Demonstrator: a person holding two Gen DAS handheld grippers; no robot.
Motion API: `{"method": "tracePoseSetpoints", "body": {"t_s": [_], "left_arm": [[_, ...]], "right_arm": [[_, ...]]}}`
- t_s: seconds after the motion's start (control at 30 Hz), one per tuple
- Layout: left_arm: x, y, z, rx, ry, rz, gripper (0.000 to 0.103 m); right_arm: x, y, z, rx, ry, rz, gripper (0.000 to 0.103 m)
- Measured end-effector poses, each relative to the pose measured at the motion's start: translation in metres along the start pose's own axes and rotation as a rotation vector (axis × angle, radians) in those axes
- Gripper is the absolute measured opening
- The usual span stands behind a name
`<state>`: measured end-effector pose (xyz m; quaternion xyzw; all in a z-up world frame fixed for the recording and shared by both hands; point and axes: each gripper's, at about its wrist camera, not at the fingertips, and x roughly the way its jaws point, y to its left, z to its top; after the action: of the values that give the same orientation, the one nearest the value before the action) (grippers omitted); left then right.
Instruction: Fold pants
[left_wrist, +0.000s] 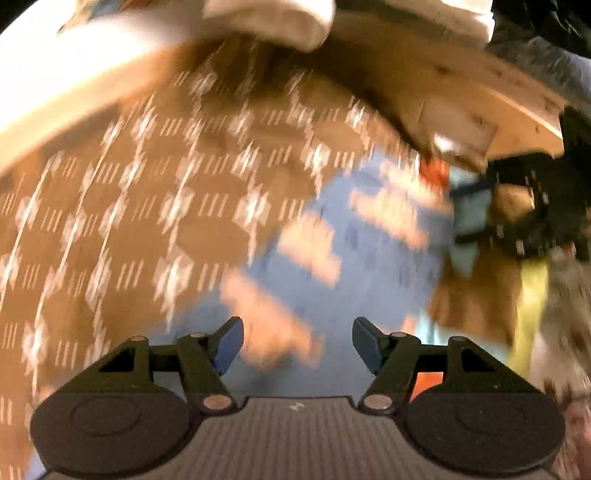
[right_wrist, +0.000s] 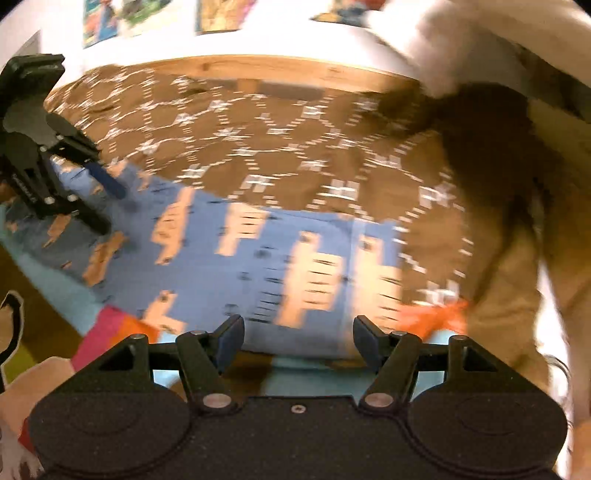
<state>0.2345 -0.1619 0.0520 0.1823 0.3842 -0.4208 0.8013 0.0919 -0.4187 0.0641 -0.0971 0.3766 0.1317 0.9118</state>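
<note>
Below both parted tools (right_wrist: 298, 343): pants (right_wrist: 280, 254).

A brown bedspread (right_wrist: 280, 147) with a white diamond-and-cross pattern fills the middle of the right wrist view and the left half of the left wrist view, where it is streaked by blur. A pale wooden bed frame (right_wrist: 295, 72) runs along its far edge, below a white wall (right_wrist: 258, 42). Colourful posters (right_wrist: 218, 13) hang at the top left of that wall, too blurred to read. A white pillow (left_wrist: 273, 18) sits at the top centre of the left wrist view, lying on the bedspread. An orange piece of cloth (right_wrist: 436, 317) shows at the lower right, a pink and orange patch (right_wrist: 110, 332) at the lower left.
</note>
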Motion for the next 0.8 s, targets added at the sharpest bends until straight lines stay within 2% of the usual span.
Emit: {"method": "tracePoseSetpoints", "body": {"t_s": [0.13, 0.27, 0.37, 0.47, 0.57, 0.63, 0.73, 0.8], "left_arm": [[0.044, -0.014, 0.056, 0.005, -0.065, -0.009, 0.070], [0.079, -0.027, 0.089, 0.009, -0.102, -0.047, 0.070], [0.103, -0.038, 0.096, 0.009, -0.082, -0.055, 0.070], [0.121, -0.050, 0.092, 0.030, -0.048, -0.038, 0.068], [0.124, -0.056, 0.089, 0.067, -0.046, -0.033, 0.060], [0.125, -0.056, 0.091, 0.072, -0.038, -0.048, 0.058], [0.127, -0.054, 0.095, 0.057, -0.016, -0.072, 0.056], [0.129, -0.053, 0.097, 0.056, 0.014, -0.074, 0.055]], "right_arm": [[0.008, -0.033, -0.005, 0.025, 0.005, -0.001, 0.067], [0.013, -0.055, -0.005, 0.079, 0.001, 0.075, 0.067], [0.017, -0.064, -0.006, 0.114, 0.028, 0.133, 0.067], [0.028, -0.069, -0.008, 0.150, 0.105, 0.177, 0.068], [0.025, -0.074, -0.010, 0.189, 0.112, 0.232, 0.069], [0.022, -0.075, -0.012, 0.199, 0.113, 0.263, 0.068], [0.020, -0.074, -0.012, 0.197, 0.101, 0.272, 0.060], [0.022, -0.081, -0.012, 0.283, 0.099, 0.278, 0.052]]}}
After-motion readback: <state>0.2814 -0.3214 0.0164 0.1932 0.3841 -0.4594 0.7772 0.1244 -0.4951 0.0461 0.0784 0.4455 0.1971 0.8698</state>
